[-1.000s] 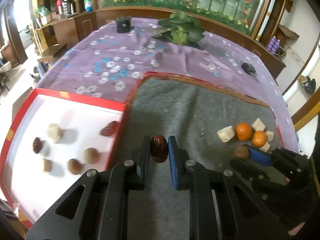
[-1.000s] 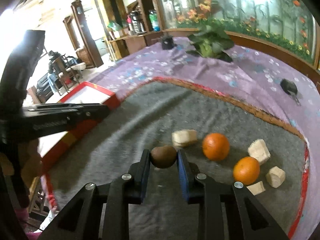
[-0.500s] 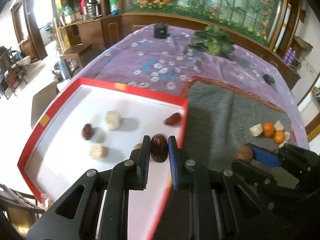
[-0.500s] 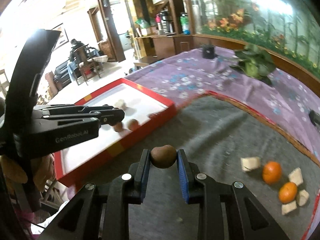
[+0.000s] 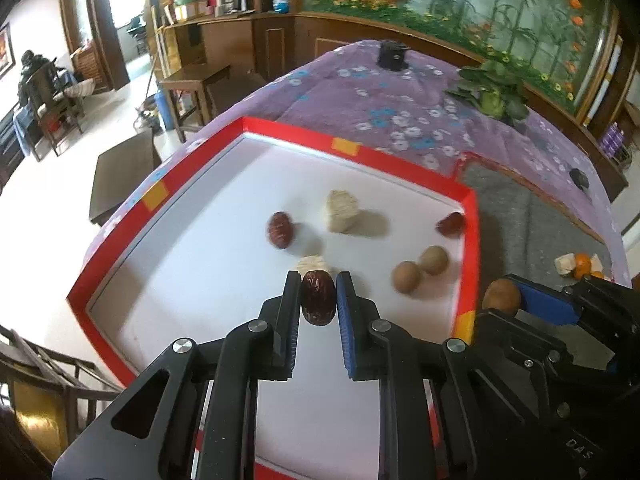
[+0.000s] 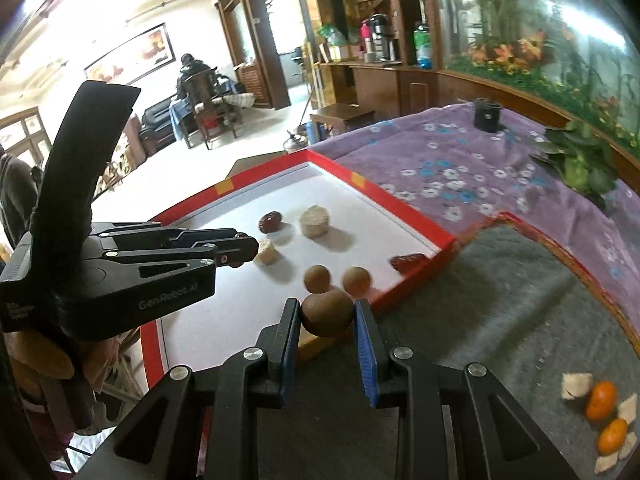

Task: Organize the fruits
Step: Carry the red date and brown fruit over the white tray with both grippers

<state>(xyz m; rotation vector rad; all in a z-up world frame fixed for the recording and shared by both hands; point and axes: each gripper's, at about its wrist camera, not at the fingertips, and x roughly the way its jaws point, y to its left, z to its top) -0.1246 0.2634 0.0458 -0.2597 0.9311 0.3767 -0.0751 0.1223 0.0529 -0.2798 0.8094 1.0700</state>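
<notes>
My left gripper [image 5: 318,300] is shut on a dark red date [image 5: 318,298] and hangs over the white floor of the red-rimmed tray [image 5: 360,152]. My right gripper [image 6: 326,314] is shut on a round brown fruit [image 6: 326,312] above the tray's near right edge [image 6: 416,276]; the same fruit [image 5: 501,295] shows in the left wrist view. In the tray lie two dates [image 5: 280,229] [image 5: 451,223], two brown fruits [image 5: 406,276] [image 5: 434,259] and pale chunks [image 5: 340,212]. The left gripper's fingers [image 6: 224,246] show from the side in the right wrist view.
On the grey mat [image 6: 500,300] at the right lie two oranges [image 6: 601,400] [image 6: 612,436] among several pale chunks [image 6: 576,385]. A purple flowered cloth [image 5: 380,96] covers the table, with a leafy plant [image 5: 492,92] and a black pot [image 5: 393,55] at the back. The table edge drops off left of the tray.
Both grippers have swung left from over the grey mat to the tray, each keeping its fruit. The oranges and chunks have dropped to the far right of both views.
</notes>
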